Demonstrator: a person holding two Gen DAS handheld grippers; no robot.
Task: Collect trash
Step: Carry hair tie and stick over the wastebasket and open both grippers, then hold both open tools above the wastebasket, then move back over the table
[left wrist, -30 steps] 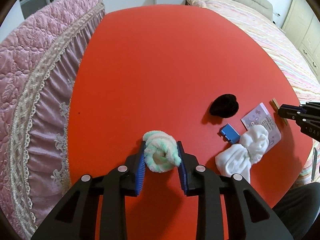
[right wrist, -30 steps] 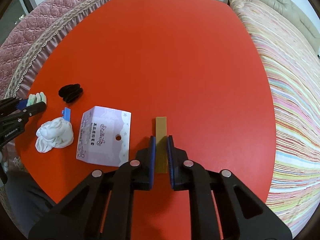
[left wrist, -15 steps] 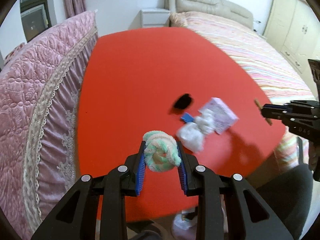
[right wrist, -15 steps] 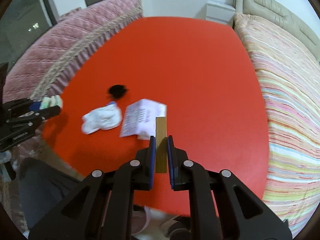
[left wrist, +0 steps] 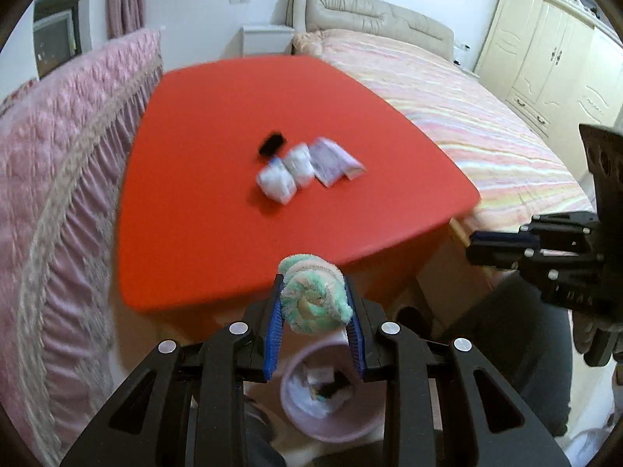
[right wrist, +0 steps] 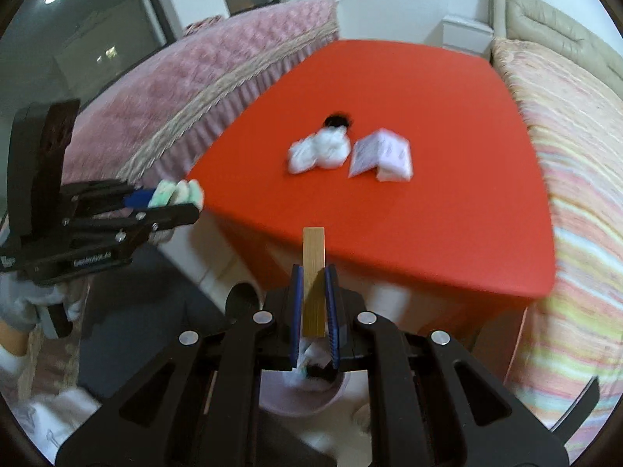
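A rolled green-and-white cloth (left wrist: 314, 299) is clamped between the blue pads of the left hand-held gripper (left wrist: 314, 325), which is held off the near edge of the red bench (left wrist: 202, 210). Directly below that gripper, on the floor, a pale pink bin (left wrist: 331, 424) is seen, with white scraps and something dark already lying inside it. In the right wrist view the same cloth (right wrist: 177, 193) is seen from the side, gripped at the tip of the left hand-held gripper (right wrist: 171, 204) just beside the near left corner of the bench (right wrist: 428, 225).

A flat, narrow wooden strip (right wrist: 314, 280) is pinched upright between the pads of the right hand-held gripper (right wrist: 314, 303), also held off the near edge of the bench. The rim of the pink bin (right wrist: 307, 401) is partly visible under this gripper. In the left wrist view the right hand-held gripper (left wrist: 502, 247) appears near the right corner of the bench; its fingers are drawn close together, though the strip cannot be made out there.

On the bench, well back from the near edge, four blurred items are left: a small black object (left wrist: 271, 143) farthest away, a crumpled white cloth (left wrist: 286, 177) in front of it, a small blue piece (left wrist: 275, 161) barely visible between the two, and a folded lilac paper package (left wrist: 335, 161) just beside the white cloth on the side toward the striped bed (left wrist: 467, 116). A pink quilted cover (left wrist: 58, 163) is draped along the opposite side of the bench.
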